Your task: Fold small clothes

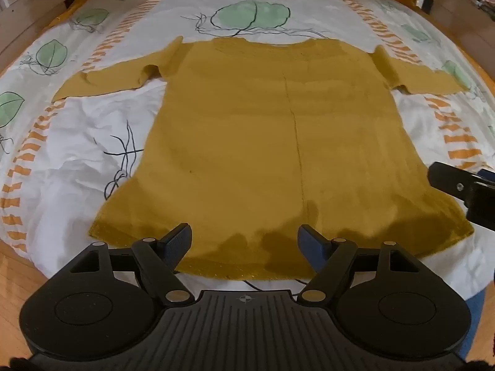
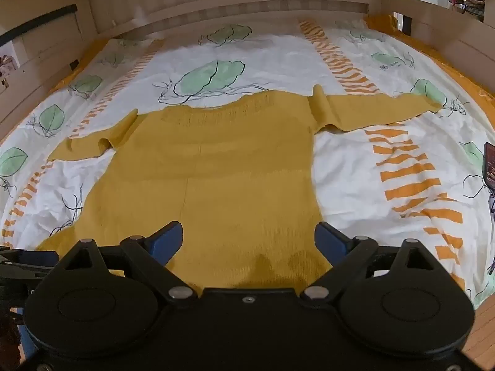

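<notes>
Your mustard-yellow sweater (image 1: 272, 142) lies flat and unfolded on the bed cover (image 1: 74, 160), a white sheet printed with green leaves and orange stripes. Its neckline points to the far end of the bed, its hem lies at the near edge, closest to you. Both sleeves are spread outward; the left sleeve (image 1: 105, 82) shows a small fold where it meets the body, and the right sleeve (image 2: 377, 108) reaches toward the far right side of the cover. A faint crease runs down the middle of the body.

Your left gripper (image 1: 244, 242) hangs tilted down over the hem, near its middle. Its 2 jaws stand wide apart, the blue pads clear of the cloth as far as the view shows, with nothing between them but the fabric lying below.

Your right gripper (image 2: 249, 239) hangs over the lower right part of the sweater. Its jaws are spread fully, and it has hold of nothing. In the left wrist view, part of it shows at the right edge, just beside the hem's right corner.

A wooden bed frame (image 2: 216, 3) encloses the cover on the far side and both flanks. A dark printed item (image 2: 488, 167) lies on the cover at the right edge; what it is cannot be told.
</notes>
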`<state>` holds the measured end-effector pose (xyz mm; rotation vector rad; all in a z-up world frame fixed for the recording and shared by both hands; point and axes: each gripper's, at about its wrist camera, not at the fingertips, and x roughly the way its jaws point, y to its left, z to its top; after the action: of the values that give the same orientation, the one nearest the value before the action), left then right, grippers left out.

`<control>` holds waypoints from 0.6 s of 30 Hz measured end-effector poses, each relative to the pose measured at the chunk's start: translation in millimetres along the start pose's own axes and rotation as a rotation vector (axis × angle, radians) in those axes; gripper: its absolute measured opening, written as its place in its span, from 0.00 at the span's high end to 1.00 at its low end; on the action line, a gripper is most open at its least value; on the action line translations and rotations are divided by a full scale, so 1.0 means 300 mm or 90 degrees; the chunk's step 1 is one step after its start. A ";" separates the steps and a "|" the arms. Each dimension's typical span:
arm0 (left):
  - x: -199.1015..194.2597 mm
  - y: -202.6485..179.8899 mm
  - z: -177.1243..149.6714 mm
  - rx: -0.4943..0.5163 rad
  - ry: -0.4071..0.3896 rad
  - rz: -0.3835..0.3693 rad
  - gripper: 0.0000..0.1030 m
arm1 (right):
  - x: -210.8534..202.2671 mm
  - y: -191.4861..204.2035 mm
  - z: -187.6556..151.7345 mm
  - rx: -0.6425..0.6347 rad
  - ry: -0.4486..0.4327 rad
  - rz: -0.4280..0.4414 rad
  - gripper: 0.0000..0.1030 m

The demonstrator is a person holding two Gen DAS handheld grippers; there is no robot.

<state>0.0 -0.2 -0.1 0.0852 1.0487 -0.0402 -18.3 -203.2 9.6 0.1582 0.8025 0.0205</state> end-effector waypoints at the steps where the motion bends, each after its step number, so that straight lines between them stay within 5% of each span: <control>1: -0.001 0.000 0.000 -0.001 -0.001 0.002 0.28 | 0.000 -0.001 0.000 0.001 0.000 0.002 0.10; 18: 0.009 -0.010 -0.018 -0.015 0.025 -0.012 0.28 | 0.018 0.005 -0.005 0.000 0.035 -0.003 0.10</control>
<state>-3.5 -2.8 -5.3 0.0554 1.0897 -0.0438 -15.7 -201.2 5.0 0.1565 0.8579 0.0211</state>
